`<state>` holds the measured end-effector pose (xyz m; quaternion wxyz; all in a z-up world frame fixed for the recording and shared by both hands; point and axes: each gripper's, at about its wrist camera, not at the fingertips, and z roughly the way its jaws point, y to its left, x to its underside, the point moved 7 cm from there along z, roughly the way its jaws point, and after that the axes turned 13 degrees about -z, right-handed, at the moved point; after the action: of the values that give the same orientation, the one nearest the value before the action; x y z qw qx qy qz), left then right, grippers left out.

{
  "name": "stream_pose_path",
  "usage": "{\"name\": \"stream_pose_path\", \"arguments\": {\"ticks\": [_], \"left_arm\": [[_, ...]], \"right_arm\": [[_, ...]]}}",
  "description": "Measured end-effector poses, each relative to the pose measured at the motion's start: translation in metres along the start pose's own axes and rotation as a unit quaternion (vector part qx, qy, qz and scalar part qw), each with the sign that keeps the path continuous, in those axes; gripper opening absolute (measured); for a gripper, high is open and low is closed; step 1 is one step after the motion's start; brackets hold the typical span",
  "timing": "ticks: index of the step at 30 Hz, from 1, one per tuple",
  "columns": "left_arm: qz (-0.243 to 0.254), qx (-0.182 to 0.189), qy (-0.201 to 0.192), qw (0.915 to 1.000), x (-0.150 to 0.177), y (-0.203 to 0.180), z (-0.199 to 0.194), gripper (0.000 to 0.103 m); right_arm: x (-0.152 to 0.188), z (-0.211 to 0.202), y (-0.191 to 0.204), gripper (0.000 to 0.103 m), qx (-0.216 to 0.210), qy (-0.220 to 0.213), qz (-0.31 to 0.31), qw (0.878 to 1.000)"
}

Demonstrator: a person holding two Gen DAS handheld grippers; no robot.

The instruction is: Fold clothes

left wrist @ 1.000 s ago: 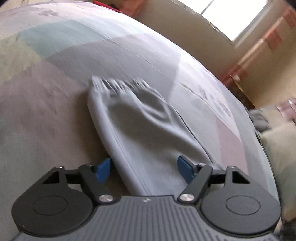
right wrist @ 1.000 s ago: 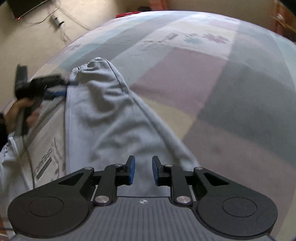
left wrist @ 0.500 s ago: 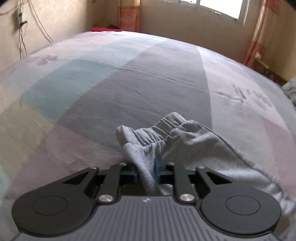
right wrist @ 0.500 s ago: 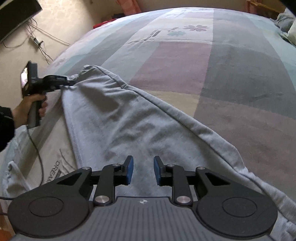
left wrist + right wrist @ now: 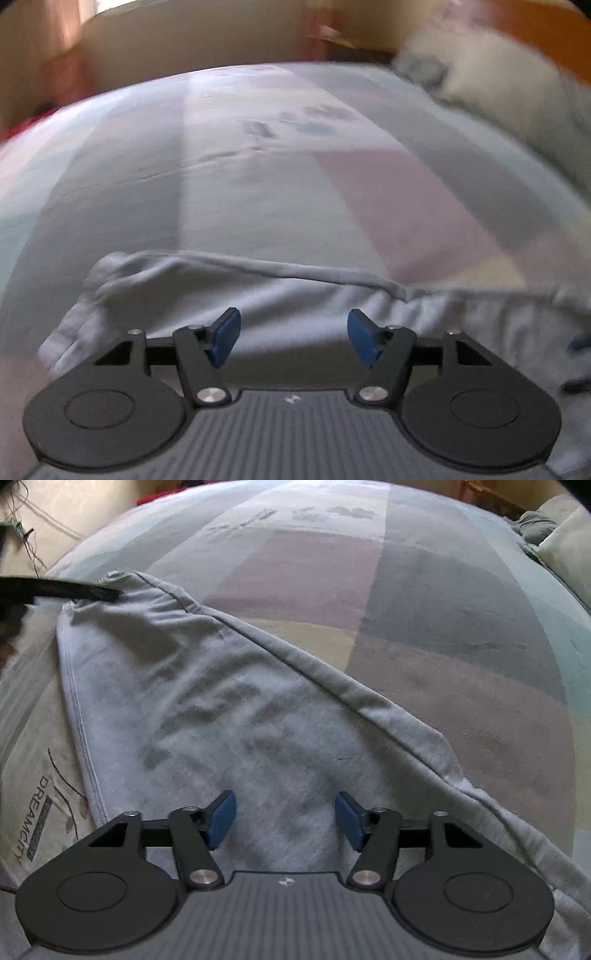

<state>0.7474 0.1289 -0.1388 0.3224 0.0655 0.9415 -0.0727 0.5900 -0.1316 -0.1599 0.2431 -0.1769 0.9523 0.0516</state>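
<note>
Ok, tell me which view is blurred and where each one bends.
Left wrist view: motion-smeared, worst at the pillow and the room edges; grey garment soft. Right wrist view: sharper, garment weave and seam readable. Both: fisheye bows the bedspread into a dome.

Light grey garment (image 5: 229, 701), bedspread (image 5: 461, 635) showing pastel blocks of pink, grey, teal and yellow, floral print at twelve o'clock, blue fingertips (image 5: 221, 818), black gripper bodies.

Soft matt grey cloth garment (image 5: 229, 709), matt plastic tongs (image 5: 284, 819)
</note>
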Motion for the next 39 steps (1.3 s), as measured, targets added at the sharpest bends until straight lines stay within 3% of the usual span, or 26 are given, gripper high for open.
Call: {"name": "stream_pose_path", "arguments": {"ticks": [2, 4, 6, 8, 10, 15, 17, 21, 23, 25, 30, 32, 34, 38, 39], "left_arm": [[0.003, -0.025, 0.004, 0.9997, -0.001, 0.007, 0.019, 0.068], [-0.018, -0.041, -0.018, 0.9988, -0.009, 0.026, 0.029, 0.076], [-0.045, -0.071, -0.034, 0.9959, -0.02, 0.051, 0.037, 0.091], [-0.079, -0.075, -0.036, 0.9934, -0.027, 0.072, 0.044, 0.102], [-0.107, -0.076, -0.038, 0.9907, -0.031, 0.086, 0.048, 0.102], [-0.127, -0.075, -0.051, 0.9878, -0.032, 0.078, 0.026, 0.094], [-0.131, -0.068, -0.059, 0.9873, -0.028, 0.073, 0.012, 0.095], [-0.092, -0.054, -0.056, 0.9927, 0.009, 0.053, -0.008, 0.095], [-0.097, -0.065, -0.047, 0.992, 0.021, 0.057, -0.011, 0.095], [-0.113, -0.079, -0.037, 0.9898, 0.03, 0.065, -0.013, 0.097], [-0.151, -0.114, -0.013, 0.9819, 0.052, 0.085, -0.02, 0.099], [-0.166, -0.128, -0.003, 0.9778, 0.061, 0.094, -0.023, 0.099], [-0.165, -0.143, 0.003, 0.976, 0.063, 0.094, -0.03, 0.097], [-0.141, -0.123, -0.003, 0.9823, 0.062, 0.066, -0.051, 0.094], [-0.131, -0.117, -0.004, 0.9844, 0.061, 0.055, -0.054, 0.094]], "right_arm": [[-0.001, 0.0, 0.0, 0.074, -0.003, -0.003, 0.005, 1.0], [0.0, 0.0, -0.001, 0.075, -0.008, -0.007, 0.01, 1.0], [0.001, 0.0, -0.004, 0.077, -0.013, -0.015, 0.016, 1.0], [0.002, 0.001, -0.004, 0.083, -0.022, -0.025, 0.02, 0.999], [0.002, 0.002, -0.001, 0.092, -0.031, -0.034, 0.024, 0.999], [-0.001, 0.0, 0.005, 0.095, -0.012, -0.033, 0.019, 0.999], [0.003, -0.011, 0.005, 0.095, 0.012, -0.044, 0.025, 0.999], [0.028, -0.033, -0.012, 0.095, 0.087, -0.068, 0.057, 0.992], [0.047, -0.043, -0.026, 0.095, 0.125, -0.077, 0.079, 0.986], [0.062, -0.041, -0.045, 0.097, 0.136, -0.073, 0.102, 0.983], [0.073, -0.022, -0.112, 0.097, 0.149, -0.079, 0.156, 0.973], [0.07, -0.027, -0.129, 0.097, 0.129, -0.078, 0.18, 0.972], [0.065, -0.043, -0.133, 0.097, 0.131, -0.087, 0.164, 0.974], [0.061, -0.071, -0.142, 0.095, 0.169, -0.096, 0.087, 0.977], [0.063, -0.071, -0.151, 0.09, 0.174, -0.089, 0.077, 0.978]]}}
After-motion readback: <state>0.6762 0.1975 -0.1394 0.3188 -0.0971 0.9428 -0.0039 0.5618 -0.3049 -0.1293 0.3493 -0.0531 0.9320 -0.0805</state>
